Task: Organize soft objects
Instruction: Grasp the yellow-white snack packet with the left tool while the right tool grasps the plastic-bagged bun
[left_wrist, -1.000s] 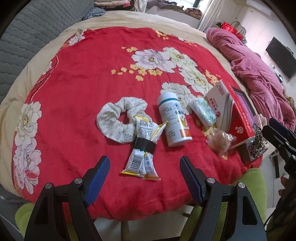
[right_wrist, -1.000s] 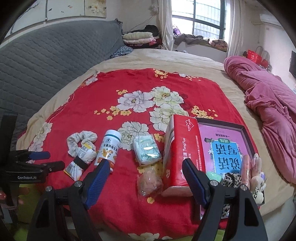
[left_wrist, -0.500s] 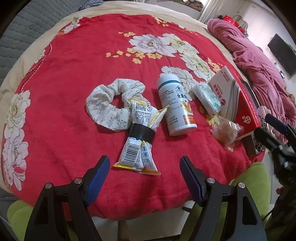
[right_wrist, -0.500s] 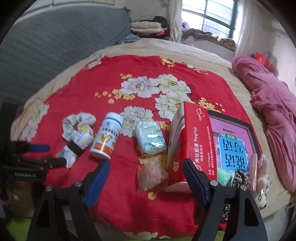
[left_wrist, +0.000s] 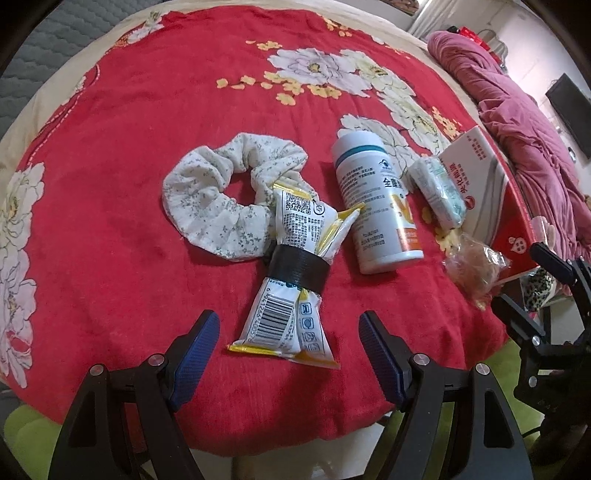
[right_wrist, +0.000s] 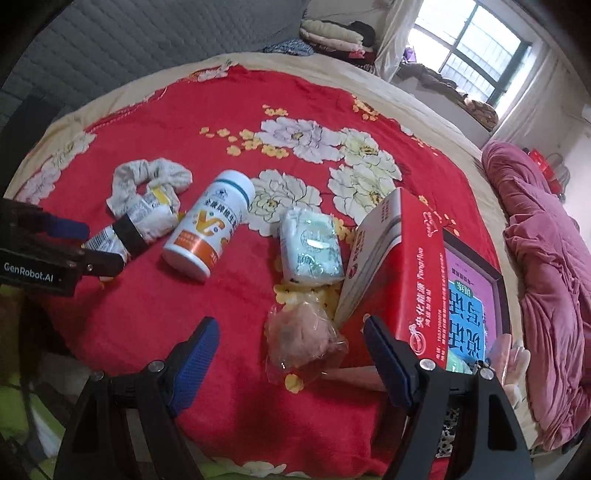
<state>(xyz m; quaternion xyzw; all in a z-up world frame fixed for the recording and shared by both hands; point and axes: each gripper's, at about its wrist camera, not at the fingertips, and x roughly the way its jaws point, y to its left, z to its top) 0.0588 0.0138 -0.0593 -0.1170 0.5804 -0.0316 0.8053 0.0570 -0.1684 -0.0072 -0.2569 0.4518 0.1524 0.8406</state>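
Note:
On the red flowered blanket (left_wrist: 122, 177) lie a white floral scrunchie (left_wrist: 221, 192), a taped bundle of snack packets (left_wrist: 291, 280), a white bottle (left_wrist: 376, 199), a pale tissue pack (left_wrist: 439, 192) and a clear bag with a pink soft thing (right_wrist: 303, 339). My left gripper (left_wrist: 286, 343) is open, its fingers either side of the packets' near end, just short of them. My right gripper (right_wrist: 291, 354) is open around the pink bag. The scrunchie (right_wrist: 147, 177) and packets (right_wrist: 136, 221) also show in the right wrist view.
A red tissue box (right_wrist: 402, 273) leans on a framed box with a pink and blue book cover (right_wrist: 472, 295) at the right. A pink quilt (right_wrist: 546, 258) lies further right. A grey padded headboard (right_wrist: 110, 44) is at the left. The bed's front edge is just below both grippers.
Both grippers have moved forward and down toward the blanket. The left has closed in on the packets, the right on the pink bag. Nothing on the blanket has moved.

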